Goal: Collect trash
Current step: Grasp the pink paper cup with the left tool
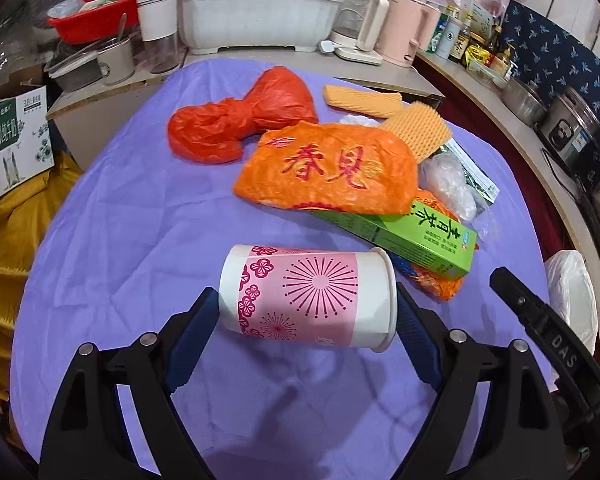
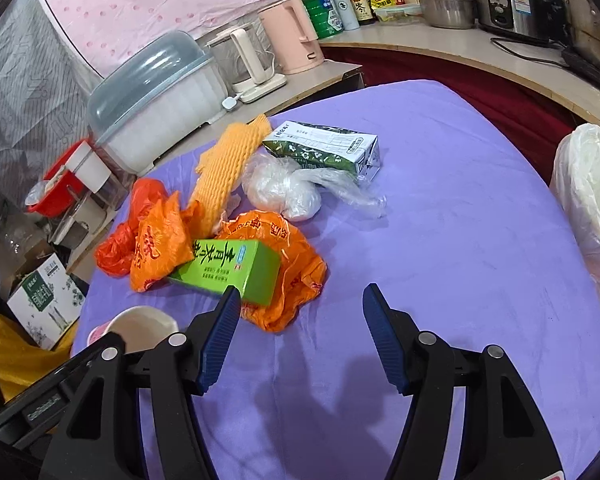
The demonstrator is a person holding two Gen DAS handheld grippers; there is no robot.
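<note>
Left wrist view: purple-covered desk (image 1: 120,220) fills the frame, trash heaped toward its far right. Red plastic bag (image 1: 236,124) lies farthest left in the heap; the orange printed bag (image 1: 332,172) overlaps a green carton (image 1: 412,240) nearer the camera. Foam fruit netting (image 1: 418,130) sits beyond, beside clear plastic wrap (image 1: 448,184).

Paper cup (image 1: 308,300), pink-patterned, lies sideways between the spread fingers of the left gripper (image 1: 306,322): base at the left pad, rim at the right. It looks gripped end to end and lifted clear of the cloth. Judgement: light, thin-walled, crushes easily. The rolled rim and base are the stiffest places to hold, so the end-to-end grip suits it.

Right wrist view: right gripper (image 2: 300,312) fingers spread, nothing between them, hovering over bare cloth near the carton. A white-lined bin (image 2: 588,200) stands at the right desk edge. The path there looks clear, though the right gripper sits between.
</note>
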